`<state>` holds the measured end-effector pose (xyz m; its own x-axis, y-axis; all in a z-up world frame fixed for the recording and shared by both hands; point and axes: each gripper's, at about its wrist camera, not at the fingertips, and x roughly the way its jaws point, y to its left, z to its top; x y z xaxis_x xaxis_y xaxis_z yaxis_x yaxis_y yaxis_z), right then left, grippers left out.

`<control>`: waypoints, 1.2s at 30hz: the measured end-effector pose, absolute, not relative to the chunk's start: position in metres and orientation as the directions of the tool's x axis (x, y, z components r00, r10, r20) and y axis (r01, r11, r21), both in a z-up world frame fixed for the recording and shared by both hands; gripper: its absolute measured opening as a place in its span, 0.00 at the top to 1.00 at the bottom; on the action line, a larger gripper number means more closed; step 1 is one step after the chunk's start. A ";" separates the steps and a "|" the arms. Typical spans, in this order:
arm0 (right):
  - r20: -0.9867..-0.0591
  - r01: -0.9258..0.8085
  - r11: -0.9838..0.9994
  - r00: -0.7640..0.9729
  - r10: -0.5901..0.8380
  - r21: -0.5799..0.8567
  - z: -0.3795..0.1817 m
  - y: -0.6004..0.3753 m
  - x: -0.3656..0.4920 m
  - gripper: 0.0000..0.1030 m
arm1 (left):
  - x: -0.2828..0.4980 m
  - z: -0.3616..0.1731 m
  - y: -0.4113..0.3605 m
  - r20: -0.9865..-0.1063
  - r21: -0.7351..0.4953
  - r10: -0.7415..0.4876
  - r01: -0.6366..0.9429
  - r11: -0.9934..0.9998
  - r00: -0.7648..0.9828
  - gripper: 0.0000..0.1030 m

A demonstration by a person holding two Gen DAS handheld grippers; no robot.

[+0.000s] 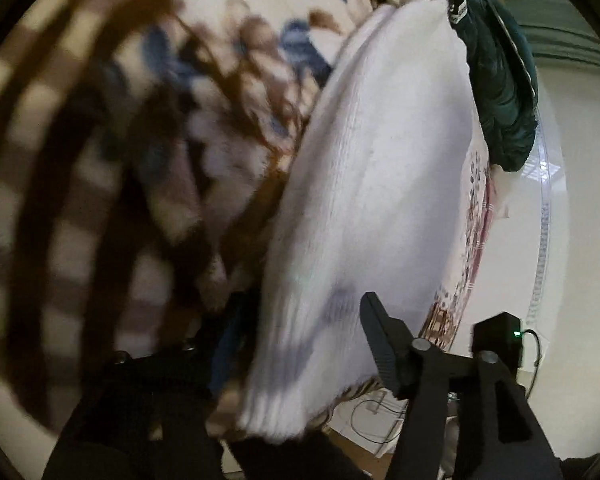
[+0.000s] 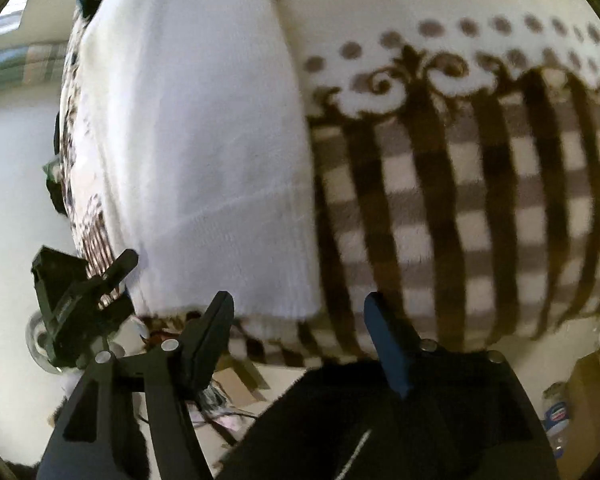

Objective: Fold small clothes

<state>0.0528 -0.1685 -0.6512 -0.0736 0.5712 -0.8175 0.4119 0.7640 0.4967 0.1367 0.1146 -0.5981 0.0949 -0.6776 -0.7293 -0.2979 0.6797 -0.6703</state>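
Checked brown-and-cream blanket (image 2: 480,208) with scroll border and dots covers the surface. Pale floor (image 1: 572,240) at right of left-wrist frame. Dark green jacket (image 1: 500,80) at upper right. Cables (image 1: 372,412) and cardboard (image 2: 240,384) on the floor along bottom edge. Soft, blurred light.

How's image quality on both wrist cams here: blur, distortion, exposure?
Left wrist view: heavy motion blur smears the checked blanket; the white knit garment is sharper at its top and soft near the hem; fisheye bends everything and the corners are black. Right wrist view: milder blur, the blanket's checks stay readable, the garment looks slightly washed out, and the right gripper is fairly crisp but dark.
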 end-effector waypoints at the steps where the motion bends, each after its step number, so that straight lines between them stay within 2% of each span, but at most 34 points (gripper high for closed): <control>1: -0.805 0.442 0.739 -0.061 0.590 0.509 -0.659 -0.173 0.055 0.32 | 0.140 -0.600 0.109 -0.738 -0.661 -0.670 -0.292 0.691 0.084 0.45; 4: -0.762 0.505 0.663 -0.015 0.647 0.553 -0.674 -0.169 0.056 0.32 | 0.144 -0.593 0.103 -0.781 -0.616 -0.621 -0.248 0.748 0.068 0.50; 5: -0.756 0.510 0.650 0.000 0.655 0.563 -0.673 -0.167 0.055 0.36 | 0.142 -0.587 0.099 -0.800 -0.597 -0.596 -0.210 0.774 0.076 0.72; 6: -0.741 0.510 0.635 0.009 0.671 0.581 -0.672 -0.164 0.054 0.59 | 0.140 -0.581 0.096 -0.805 -0.591 -0.587 -0.180 0.786 0.082 0.91; 7: -0.730 0.513 0.625 0.004 0.683 0.588 -0.672 -0.161 0.053 0.78 | 0.139 -0.576 0.095 -0.808 -0.588 -0.582 -0.154 0.794 0.088 0.91; 9: -0.714 0.523 0.597 0.033 0.699 0.609 -0.666 -0.160 0.050 0.84 | 0.136 -0.565 0.096 -0.813 -0.582 -0.572 -0.138 0.801 0.110 0.91; 13: -0.694 0.513 0.568 0.080 0.715 0.644 -0.637 -0.176 0.047 0.86 | 0.137 -0.553 0.109 -0.779 -0.626 -0.610 -0.219 0.748 0.143 0.92; 18: -0.671 0.461 0.546 0.159 0.725 0.699 -0.578 -0.194 0.062 0.87 | 0.148 -0.507 0.113 -0.687 -0.727 -0.686 -0.235 0.646 0.238 0.92; 25: -0.645 0.334 0.556 0.300 0.703 0.761 -0.515 -0.209 0.167 0.87 | 0.244 -0.461 0.097 -0.518 -0.855 -0.759 -0.206 0.476 0.395 0.92; 31: -0.654 0.230 0.619 0.393 0.647 0.751 -0.507 -0.203 0.307 0.87 | 0.362 -0.468 0.089 -0.517 -0.851 -0.705 -0.199 0.487 0.485 0.91; 35: -0.674 0.220 0.648 0.389 0.628 0.730 -0.529 -0.201 0.413 0.87 | 0.435 -0.504 0.096 -0.568 -0.822 -0.661 -0.294 0.488 0.491 0.90; 36: -0.673 0.214 0.647 0.375 0.637 0.732 -0.535 -0.200 0.427 0.87 | 0.448 -0.512 0.098 -0.570 -0.821 -0.658 -0.315 0.476 0.491 0.87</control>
<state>0.4266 -0.1995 -0.5352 0.3750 0.6375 -0.6731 0.2140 0.6469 0.7319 0.4479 0.0981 -0.5121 0.4914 -0.6583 -0.5702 -0.3147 0.4763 -0.8210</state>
